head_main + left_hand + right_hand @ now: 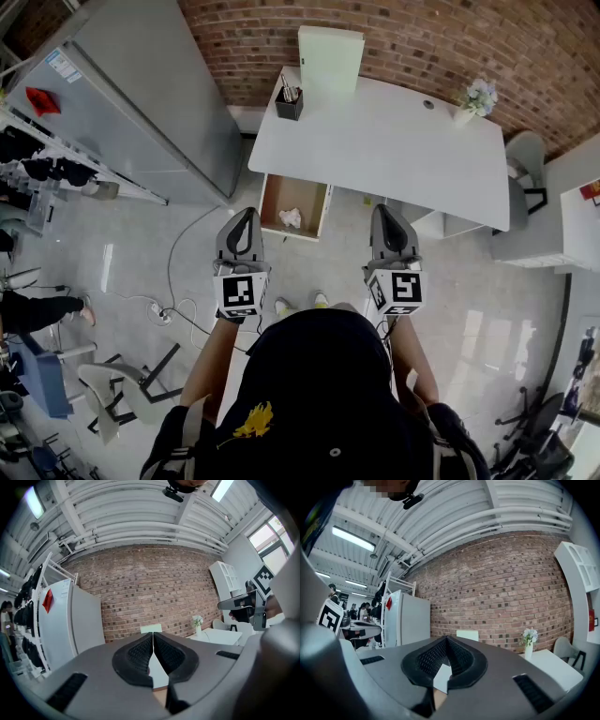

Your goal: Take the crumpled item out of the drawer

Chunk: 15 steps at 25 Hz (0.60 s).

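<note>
Closest in, the person's dark-capped head (314,361) fills the bottom of the head view, with both arms stretched forward over the pale floor (141,272). The left gripper (246,219) and right gripper (386,216) are held level with each other, well apart, both aimed at the counter ahead.

In the left gripper view the fingers (138,656) meet at their tips and nothing sits between them. It's the same on the right, where the fingers (429,660) are pressed together and empty.

Just beyond the left gripper's tips is the drawer (270,199), pulled out from under the counter's near edge. Its wooden inside is open to the camera and its length runs from the counter toward the person.

The crumpled item (291,217) lies alone on the drawer's floor, a small white wad about midway across and toward the pulled-out front end. Neither gripper touches it. It is too small and bunched to show a long axis or a heading.

Next comes the white counter (375,141). A black pen pot (289,101) holding a few upright sticks stands at its far left corner, and a vase of flowers (476,98) stands at its far right.

A pale green panel (330,58) stands upright behind it, against the brick wall (422,42). A tall grey cabinet (141,103) stands off to the left.
</note>
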{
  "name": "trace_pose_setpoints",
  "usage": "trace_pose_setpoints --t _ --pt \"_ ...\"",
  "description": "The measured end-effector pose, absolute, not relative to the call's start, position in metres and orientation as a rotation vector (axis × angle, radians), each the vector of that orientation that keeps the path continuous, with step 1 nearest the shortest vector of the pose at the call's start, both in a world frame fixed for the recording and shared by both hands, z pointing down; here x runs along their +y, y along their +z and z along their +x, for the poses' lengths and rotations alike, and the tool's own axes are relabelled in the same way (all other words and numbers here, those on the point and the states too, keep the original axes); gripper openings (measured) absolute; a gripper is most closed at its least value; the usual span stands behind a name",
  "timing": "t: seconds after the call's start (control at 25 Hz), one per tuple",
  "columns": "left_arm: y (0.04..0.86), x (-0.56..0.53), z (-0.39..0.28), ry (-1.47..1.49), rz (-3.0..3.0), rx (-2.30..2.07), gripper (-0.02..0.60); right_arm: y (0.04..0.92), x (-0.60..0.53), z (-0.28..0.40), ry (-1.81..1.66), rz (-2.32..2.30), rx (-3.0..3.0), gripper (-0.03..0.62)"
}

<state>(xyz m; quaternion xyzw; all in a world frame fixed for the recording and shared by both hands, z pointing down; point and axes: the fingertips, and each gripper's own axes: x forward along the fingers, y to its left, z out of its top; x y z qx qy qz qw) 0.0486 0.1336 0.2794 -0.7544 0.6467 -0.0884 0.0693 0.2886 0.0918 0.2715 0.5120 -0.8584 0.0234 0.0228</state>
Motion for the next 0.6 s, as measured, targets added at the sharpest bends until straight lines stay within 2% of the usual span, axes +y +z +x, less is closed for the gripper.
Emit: trace_pose_setpoints --t 0.28,0.6 --pt "0.286 0.127 0.059 -0.274 -2.261 1.986 0.018 0.284 0.063 0.305 0.175 1.566 -2.706 0.026" --pt "0.293 0.14 0.036 -0.336 -2.17 2.128 0.018 0.311 0.045 0.275 0.232 1.399 -2.753 0.026"
